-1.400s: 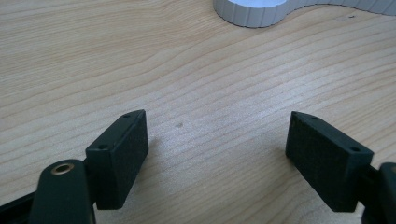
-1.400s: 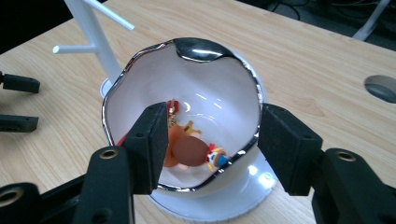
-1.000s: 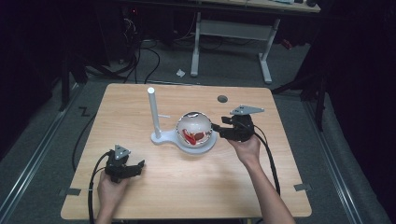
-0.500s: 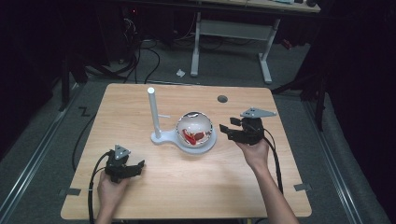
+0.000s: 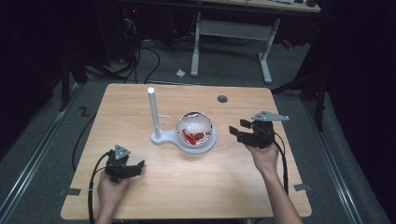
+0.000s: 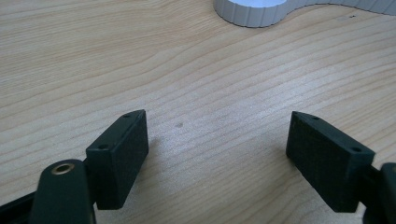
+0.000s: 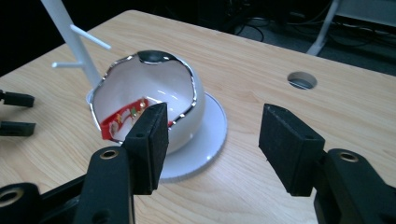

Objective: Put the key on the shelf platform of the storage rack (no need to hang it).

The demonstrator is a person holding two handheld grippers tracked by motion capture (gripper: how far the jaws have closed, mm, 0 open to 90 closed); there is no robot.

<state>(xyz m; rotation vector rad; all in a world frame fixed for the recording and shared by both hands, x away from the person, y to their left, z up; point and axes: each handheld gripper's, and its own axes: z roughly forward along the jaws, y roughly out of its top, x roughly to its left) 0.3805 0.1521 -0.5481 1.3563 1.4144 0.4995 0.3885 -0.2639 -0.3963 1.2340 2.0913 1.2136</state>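
Observation:
A white, egg-shaped bowl (image 5: 196, 130) with a jagged silver rim and red pieces inside sits on the round disc of a white stand (image 5: 161, 138), beside the stand's upright pole (image 5: 153, 109). My right gripper (image 5: 237, 128) hovers just right of the bowl, apart from it. In the right gripper view its jaws (image 7: 215, 140) point at the bowl (image 7: 149, 98); they have just been opening and nothing is between them. My left gripper (image 5: 137, 167) rests at the front left, open over bare wood (image 6: 217, 149), with the stand's base (image 6: 252, 11) farther ahead.
A round hole (image 5: 222, 99) is cut into the wooden table (image 5: 280, 196) behind the bowl. Thin pegs stick out of the pole (image 7: 70, 32). Cables and a desk frame stand on the dark floor beyond the far edge.
My right gripper has pulled away from the bowl's right side toward the right, and its jaws now stand apart. The bowl stays on the disc. The left hand has not moved.

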